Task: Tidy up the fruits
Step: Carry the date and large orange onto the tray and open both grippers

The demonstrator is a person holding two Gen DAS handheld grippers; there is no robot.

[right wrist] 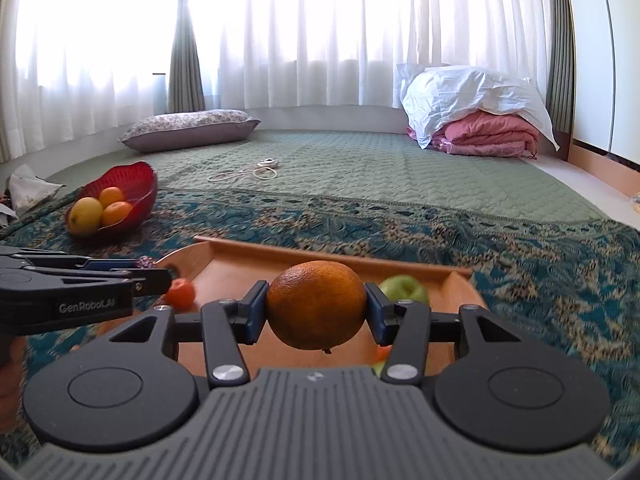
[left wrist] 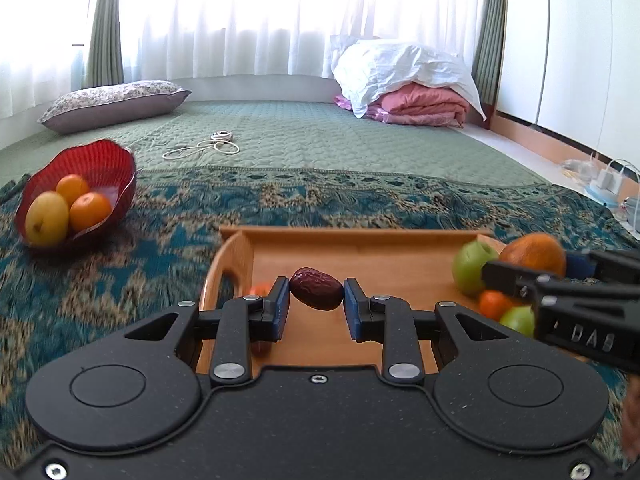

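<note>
My left hand-held gripper [left wrist: 316, 289] is clamped narrow on a wrinkled red date [left wrist: 316, 288], held above the wooden tray [left wrist: 352, 236]. My right hand-held gripper [right wrist: 316, 305] grips a large orange [right wrist: 316, 304] between its pads, over the same tray, where a green apple [right wrist: 404, 288] and a small tangerine [right wrist: 181, 292] lie. The red bowl [right wrist: 136, 184] of fruit sits on the bed toward its left edge.

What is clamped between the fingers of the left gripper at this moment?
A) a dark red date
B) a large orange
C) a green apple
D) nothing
A: the left gripper pinches a wrinkled dark red date above the wooden tray, while the large orange sits in the right gripper.
</note>
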